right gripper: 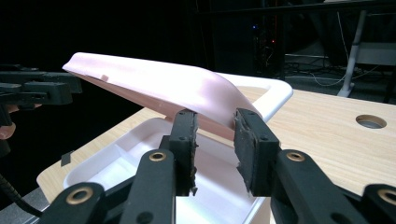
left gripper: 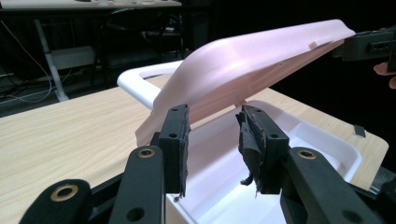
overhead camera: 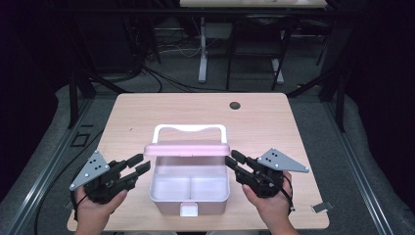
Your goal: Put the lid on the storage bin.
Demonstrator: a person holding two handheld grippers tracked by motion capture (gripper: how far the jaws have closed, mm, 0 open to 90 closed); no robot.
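A pink box (overhead camera: pixel 190 204) with a divided white inside stands at the table's near middle. Its pink lid (overhead camera: pixel 186 148) is tilted half up, and a white handle (overhead camera: pixel 190 128) lies behind it. My left gripper (overhead camera: pixel 139 164) is just left of the box with its jaws apart, nothing between the pads. My right gripper (overhead camera: pixel 234 161) is at the lid's right end, also open. In the left gripper view the lid (left gripper: pixel 252 65) rises beyond my jaws (left gripper: pixel 212 123). In the right gripper view it (right gripper: pixel 154 81) slopes above my open jaws (right gripper: pixel 215 126). Whether either gripper touches the lid I cannot tell.
The wooden table (overhead camera: pixel 147 112) has a round cable hole (overhead camera: pixel 235 105) at the back right. A small grey clip (overhead camera: pixel 321 206) lies near the front right corner. The box's white latch (overhead camera: pixel 189 210) faces the front edge. Desk legs and cables stand beyond the table.
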